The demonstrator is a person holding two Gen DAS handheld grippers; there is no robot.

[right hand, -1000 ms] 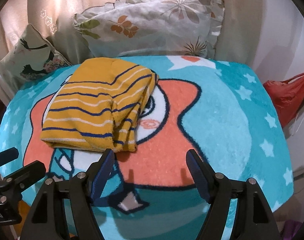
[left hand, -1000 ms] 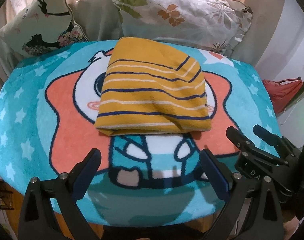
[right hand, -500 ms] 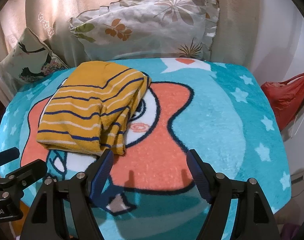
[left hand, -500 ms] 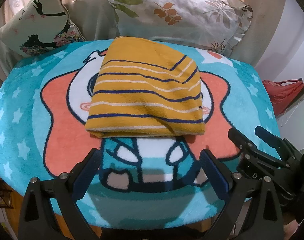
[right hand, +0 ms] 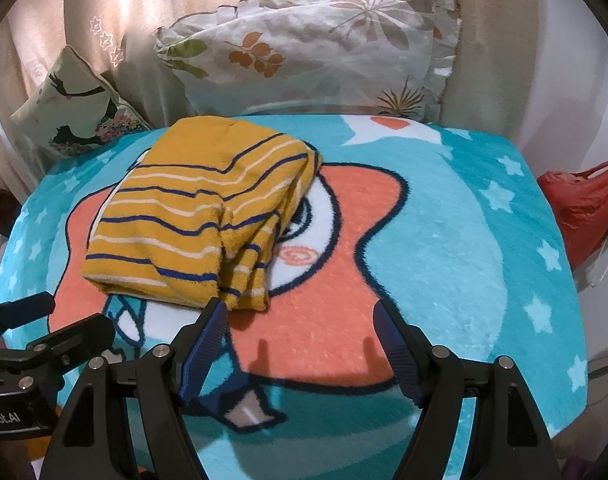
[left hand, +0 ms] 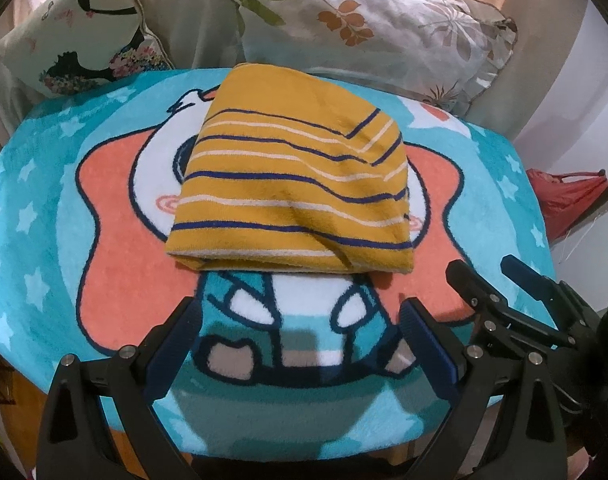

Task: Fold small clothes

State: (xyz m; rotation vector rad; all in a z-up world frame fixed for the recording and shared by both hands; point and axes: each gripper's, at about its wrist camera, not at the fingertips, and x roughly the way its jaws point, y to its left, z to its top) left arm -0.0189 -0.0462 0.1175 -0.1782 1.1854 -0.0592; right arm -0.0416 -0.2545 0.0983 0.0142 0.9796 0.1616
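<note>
I cannot see the cartoon face on the blanket [left hand: 116, 216] where the folded yellow garment [left hand: 292, 196] covers it. The red bag [right hand: 580, 216] is cut by the right edge, and the label on the left gripper [right hand: 8, 418] is only partly readable.

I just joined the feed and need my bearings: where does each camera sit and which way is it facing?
Left wrist: on the left tongs, looking down over the mat at the folded garment; its open fingers show, and the right tongs at right.
Right wrist: on the right tongs, facing the same way; garment up-left, left tongs at left edge.
Shared: garment, mat, pillow, red bag.
</note>
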